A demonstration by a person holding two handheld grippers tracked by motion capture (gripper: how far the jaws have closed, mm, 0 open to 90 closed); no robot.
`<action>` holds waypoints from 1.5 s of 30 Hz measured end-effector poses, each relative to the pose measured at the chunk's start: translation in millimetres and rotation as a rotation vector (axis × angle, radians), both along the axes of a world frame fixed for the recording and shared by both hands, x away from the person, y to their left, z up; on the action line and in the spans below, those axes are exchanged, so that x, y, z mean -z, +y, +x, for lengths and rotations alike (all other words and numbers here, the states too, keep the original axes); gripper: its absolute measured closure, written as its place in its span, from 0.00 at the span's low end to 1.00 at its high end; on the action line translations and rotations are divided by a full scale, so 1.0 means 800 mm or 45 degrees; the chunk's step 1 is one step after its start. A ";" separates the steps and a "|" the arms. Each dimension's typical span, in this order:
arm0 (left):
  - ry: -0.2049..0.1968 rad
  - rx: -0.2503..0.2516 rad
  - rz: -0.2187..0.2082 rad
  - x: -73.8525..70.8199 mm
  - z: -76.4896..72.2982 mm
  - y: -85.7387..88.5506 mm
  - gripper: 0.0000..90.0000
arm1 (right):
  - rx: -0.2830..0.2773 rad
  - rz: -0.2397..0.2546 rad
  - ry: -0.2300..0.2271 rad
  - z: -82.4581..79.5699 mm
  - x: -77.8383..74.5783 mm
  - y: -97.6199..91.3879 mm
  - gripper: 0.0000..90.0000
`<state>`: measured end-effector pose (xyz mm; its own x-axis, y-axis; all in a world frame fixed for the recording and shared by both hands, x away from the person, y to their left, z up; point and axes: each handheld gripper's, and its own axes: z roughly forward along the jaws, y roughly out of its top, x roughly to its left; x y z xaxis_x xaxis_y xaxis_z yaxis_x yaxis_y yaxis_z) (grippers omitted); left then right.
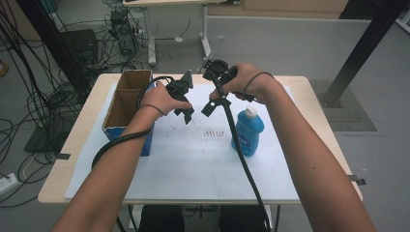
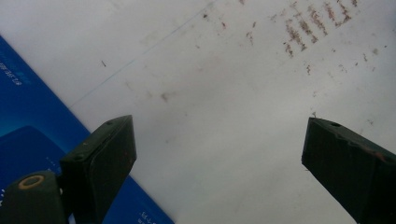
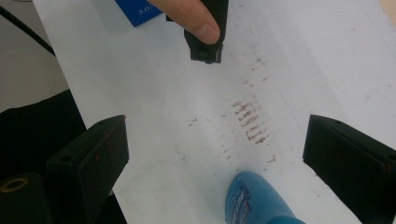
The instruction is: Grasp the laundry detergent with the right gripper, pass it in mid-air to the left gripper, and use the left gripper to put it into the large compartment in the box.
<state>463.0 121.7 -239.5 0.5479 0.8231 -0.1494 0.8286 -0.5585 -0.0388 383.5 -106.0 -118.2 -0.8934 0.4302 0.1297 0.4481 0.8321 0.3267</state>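
A blue bottle [image 1: 247, 131] with a white cap lies on the white paper [image 1: 193, 164] right of centre; its blue body [image 3: 254, 200] shows low between the right gripper's jaws. My left gripper [image 1: 185, 108] [image 2: 219, 126] hovers over the paper beside the box, pointing down, jaws wide apart with nothing between them. My right gripper [image 1: 212, 104] [image 3: 217, 126] hangs just right of it, above and left of the bottle, also open and empty. In the right gripper view the left gripper's jaw [image 3: 205, 42] and a thumb appear at the top.
An open cardboard box [image 1: 126, 104] with a blue side [image 2: 28, 121] stands at the table's left. Brown smudges [image 1: 212, 131] [image 3: 252, 119] mark the paper near the middle. Black cables trail from both grippers toward the front edge. Bare floor and table legs lie beyond.
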 end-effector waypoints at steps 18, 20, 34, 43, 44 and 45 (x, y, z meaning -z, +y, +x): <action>0.013 -0.011 0.009 0.006 0.000 -0.001 0.12 | 0.007 0.001 -0.018 -0.002 -0.010 -0.005 0.07; 0.013 -0.001 0.011 0.007 0.000 -0.002 0.12 | 0.007 -0.003 -0.026 -0.004 -0.013 -0.008 0.07; 0.016 -0.016 0.015 0.010 -0.002 -0.009 0.11 | 0.067 -0.026 -0.057 -0.016 -0.034 -0.039 0.07; 0.030 -0.002 0.022 0.011 -0.002 -0.017 0.11 | 0.122 -0.038 -0.068 -0.026 -0.042 -0.068 0.07; 0.031 0.000 0.022 0.012 -0.002 -0.017 0.11 | 0.128 -0.037 -0.068 -0.027 -0.042 -0.070 0.07; 0.035 -0.001 0.022 0.013 -0.002 -0.018 0.11 | 0.134 -0.040 -0.067 -0.028 -0.042 -0.073 0.07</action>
<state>461.6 107.1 -249.6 0.5433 0.8260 -0.1500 0.8274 -0.5571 -0.0708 361.1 -164.1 -84.5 -0.8481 0.5253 0.0689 0.5167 0.7915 0.3265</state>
